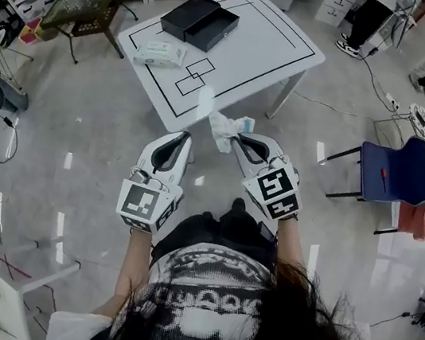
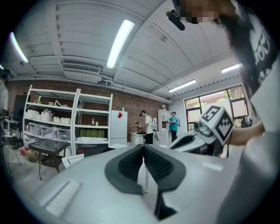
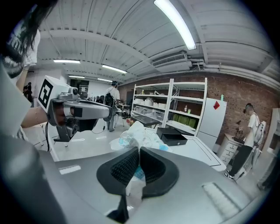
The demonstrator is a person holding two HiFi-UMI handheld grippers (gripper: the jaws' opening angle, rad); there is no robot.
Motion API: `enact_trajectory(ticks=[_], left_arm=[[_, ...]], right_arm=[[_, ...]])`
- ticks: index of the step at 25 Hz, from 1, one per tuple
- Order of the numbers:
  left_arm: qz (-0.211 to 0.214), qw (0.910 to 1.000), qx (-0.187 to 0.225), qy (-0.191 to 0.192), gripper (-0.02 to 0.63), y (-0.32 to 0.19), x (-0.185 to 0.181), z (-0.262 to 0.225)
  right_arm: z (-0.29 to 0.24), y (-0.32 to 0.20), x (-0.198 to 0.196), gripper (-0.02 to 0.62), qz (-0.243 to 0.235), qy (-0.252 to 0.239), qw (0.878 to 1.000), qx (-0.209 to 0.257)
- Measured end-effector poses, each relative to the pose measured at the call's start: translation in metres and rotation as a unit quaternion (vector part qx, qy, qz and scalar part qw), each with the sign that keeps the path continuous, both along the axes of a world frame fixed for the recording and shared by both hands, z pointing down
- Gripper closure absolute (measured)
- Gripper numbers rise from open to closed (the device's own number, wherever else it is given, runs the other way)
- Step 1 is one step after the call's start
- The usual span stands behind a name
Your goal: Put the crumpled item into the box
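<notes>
**Crumpled item in the right jaws, carry to the box not yet made**

The right gripper (image 1: 234,138) had its jaws clamped on the crumpled item (image 1: 223,129), a white and blue wad held in the air just over the near edge of the surface (image 1: 256,51). The left gripper (image 1: 183,138) hung beside it with its jaws together on nothing. The black box (image 1: 198,22) lay at the far end of the surface, well apart from the wad, with a pack of wipes (image 1: 159,53) nearer. The step in hand looked like the transport. The next move would call for reaching across, bringing the wad over the box, then parting the jaws.
</notes>
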State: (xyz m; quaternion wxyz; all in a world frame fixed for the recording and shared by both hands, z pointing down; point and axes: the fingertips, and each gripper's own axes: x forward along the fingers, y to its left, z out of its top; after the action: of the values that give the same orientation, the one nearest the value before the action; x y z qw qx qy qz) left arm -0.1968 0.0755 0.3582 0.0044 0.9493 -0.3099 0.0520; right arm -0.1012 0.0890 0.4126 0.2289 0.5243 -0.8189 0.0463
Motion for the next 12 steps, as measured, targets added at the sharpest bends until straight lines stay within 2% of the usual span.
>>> enact_trajectory(ticks=[12], left_arm=[[-0.003,1.0000,-0.005,-0.001,0.606,-0.025,0.010,0.006]], right_arm=[[0.004,-0.030,0.011,0.577,-0.011,0.005,1.000,-0.003]])
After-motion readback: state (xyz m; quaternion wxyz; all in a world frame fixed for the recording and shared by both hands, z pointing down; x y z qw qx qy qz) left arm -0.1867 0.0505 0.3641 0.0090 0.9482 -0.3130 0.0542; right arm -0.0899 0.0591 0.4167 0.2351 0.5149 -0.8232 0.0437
